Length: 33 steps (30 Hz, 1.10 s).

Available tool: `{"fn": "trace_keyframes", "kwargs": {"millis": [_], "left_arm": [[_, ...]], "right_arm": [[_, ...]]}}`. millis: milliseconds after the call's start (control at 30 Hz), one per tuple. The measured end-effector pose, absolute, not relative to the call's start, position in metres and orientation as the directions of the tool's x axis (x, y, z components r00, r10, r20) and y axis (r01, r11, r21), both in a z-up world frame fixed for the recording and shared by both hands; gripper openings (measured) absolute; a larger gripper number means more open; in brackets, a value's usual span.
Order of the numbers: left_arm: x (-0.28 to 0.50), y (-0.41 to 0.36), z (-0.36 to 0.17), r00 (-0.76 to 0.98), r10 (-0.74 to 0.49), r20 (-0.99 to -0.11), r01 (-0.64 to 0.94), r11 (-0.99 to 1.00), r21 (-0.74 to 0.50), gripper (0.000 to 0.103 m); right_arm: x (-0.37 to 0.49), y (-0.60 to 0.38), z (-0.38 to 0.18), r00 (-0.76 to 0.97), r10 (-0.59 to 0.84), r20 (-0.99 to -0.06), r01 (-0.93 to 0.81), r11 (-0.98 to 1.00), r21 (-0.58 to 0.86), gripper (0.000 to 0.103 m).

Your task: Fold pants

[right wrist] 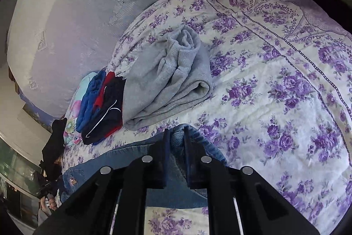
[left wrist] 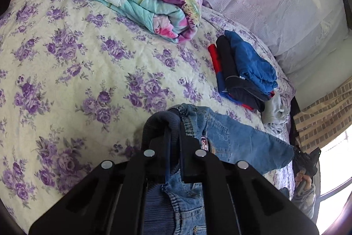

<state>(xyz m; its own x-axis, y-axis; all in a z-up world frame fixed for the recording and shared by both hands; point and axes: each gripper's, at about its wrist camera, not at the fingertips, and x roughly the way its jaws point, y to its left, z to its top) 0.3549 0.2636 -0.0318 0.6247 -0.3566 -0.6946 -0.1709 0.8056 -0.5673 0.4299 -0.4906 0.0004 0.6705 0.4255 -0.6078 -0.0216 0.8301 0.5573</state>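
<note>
**Both grippers pinching the jeans, with little cloth to spare**

Purple-flowered bedspread [left wrist: 66, 72] covers the bed and serves as the folding surface; places below are given from the jeans [left wrist: 237, 140].

Nearest, the left gripper [left wrist: 173, 142] is clenched on the jeans at their dark ribbed waistband, which bunches over the fingertips, denim hanging beneath. The right gripper [right wrist: 176, 142] is likewise clamped on a thin fold of denim at another edge of the jeans [right wrist: 123, 160]. Between the two, the cloth stretches across the near edge of the bed, seemingly partly raised.

Risks, as I judge them: each hold takes only an edge, so pulling the hands apart too hard could slip the denim free of one claw and let that side drop in a heap. The waistband's bunched rib may also leave the fold crooked.

Just beyond the jeans lie a grey folded garment [right wrist: 167, 80] and a blue, red and black pile [left wrist: 244, 74]; a sweeping leg could topple them. Farther off rests a turquoise floral quilt [left wrist: 140, 1], well apart.
</note>
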Motion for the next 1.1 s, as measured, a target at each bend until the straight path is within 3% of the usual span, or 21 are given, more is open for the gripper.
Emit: {"fn": "trace_keyframes", "kwargs": {"millis": [167,200,233,267,300,333,367,400,433,467,500,867,1100], "left_arm": [[0.371,0.269,-0.043,0.58,-0.369,-0.727,-0.224,0.785,-0.578,0.009],[0.373,0.27,-0.045,0.573,-0.368,-0.733,-0.238,0.78,-0.578,0.017],[0.375,0.271,-0.047,0.569,-0.377,-0.731,-0.246,0.77,-0.589,0.033],[0.378,0.272,-0.05,0.565,-0.396,-0.724,-0.251,0.753,-0.608,0.041],[0.38,0.273,-0.053,0.564,-0.41,-0.717,-0.26,0.736,-0.625,0.048],[0.383,0.272,-0.055,0.56,-0.406,-0.722,-0.277,0.73,-0.625,0.048],[0.386,0.27,-0.056,0.555,-0.395,-0.732,-0.282,0.738,-0.613,0.048],[0.388,0.268,-0.056,0.551,-0.38,-0.743,-0.282,0.753,-0.594,0.038],[0.389,0.265,-0.055,0.55,-0.346,-0.76,-0.282,0.78,-0.559,0.02],[0.389,0.263,-0.054,0.557,-0.345,-0.755,-0.266,0.787,-0.556,0.017],[0.386,0.264,-0.052,0.57,-0.344,-0.746,-0.261,0.785,-0.562,0.004],[0.303,0.27,-0.004,0.697,-0.46,-0.55,-0.079,0.713,-0.697,0.004],[0.223,0.268,-0.023,0.684,-0.527,-0.503,-0.027,0.672,-0.74,0.005]], "right_arm": [[0.436,-0.482,0.003,0.665,0.428,-0.612,-0.029,0.833,0.552,0.011],[0.437,-0.481,0.003,0.665,0.429,-0.611,-0.031,0.834,0.552,0.011],[0.438,-0.481,0.003,0.664,0.43,-0.612,-0.029,0.833,0.553,0.011],[0.438,-0.481,0.002,0.664,0.428,-0.614,-0.025,0.833,0.553,0.011],[0.439,-0.481,0.001,0.663,0.424,-0.616,-0.021,0.834,0.552,0.011],[0.44,-0.482,0.0,0.664,0.422,-0.618,-0.013,0.833,0.554,0.011],[0.441,-0.483,-0.001,0.665,0.422,-0.616,-0.009,0.829,0.558,0.011],[0.44,-0.483,-0.001,0.667,0.421,-0.615,-0.004,0.827,0.562,0.011],[0.44,-0.484,-0.001,0.668,0.419,-0.615,0.0,0.826,0.563,0.011],[0.44,-0.484,-0.001,0.668,0.42,-0.614,0.0,0.825,0.565,0.011],[0.439,-0.484,-0.001,0.669,0.422,-0.612,-0.002,0.824,0.566,0.011],[0.367,-0.511,0.012,0.733,0.465,-0.497,-0.059,0.771,0.634,0.011],[0.256,-0.548,-0.027,0.756,0.494,-0.431,-0.059,0.706,0.706,0.01]]}}
